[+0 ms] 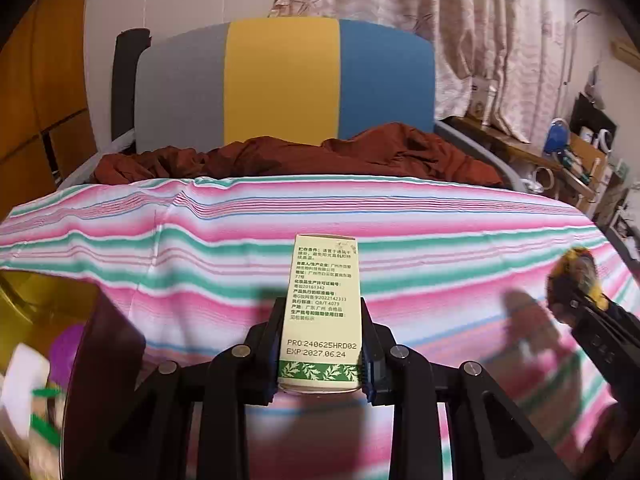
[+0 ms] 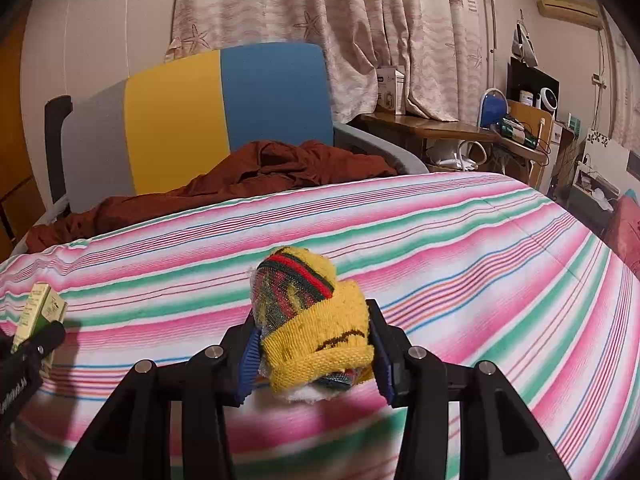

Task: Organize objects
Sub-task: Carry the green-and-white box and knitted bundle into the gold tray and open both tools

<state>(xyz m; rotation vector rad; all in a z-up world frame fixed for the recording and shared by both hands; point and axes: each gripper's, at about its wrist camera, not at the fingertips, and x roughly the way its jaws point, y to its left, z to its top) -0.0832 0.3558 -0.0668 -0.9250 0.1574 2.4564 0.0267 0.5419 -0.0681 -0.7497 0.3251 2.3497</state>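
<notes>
The left gripper (image 1: pixel 322 344) has its jaws clamped on one slim cream carton (image 1: pixel 323 312) with green print, held upright by its lower part above the striped bed cover (image 1: pixel 440 216). This grip low on the box leaves the label free and, I think, makes it easy to set the carton down standing. At the lower left of the left wrist view there is a yellow box (image 1: pixel 24 300) with blurred things inside — probably the place where objects are collected, but I cannot tell its contents.

The right gripper (image 2: pixel 316 354) has its jaws closed on one yellow knitted bundle (image 2: pixel 316 320) with red and green stripes, squeezed at the sides so the soft roll does not open. It also hangs over the bed cover, to the right of the carton and well apart from it.

So I count two held objects, one in each gripper. A rust-brown cloth (image 2: pixel 256 176) lies crumpled behind, before the grey, yellow and blue headboard (image 2: pixel 176 120).
</notes>
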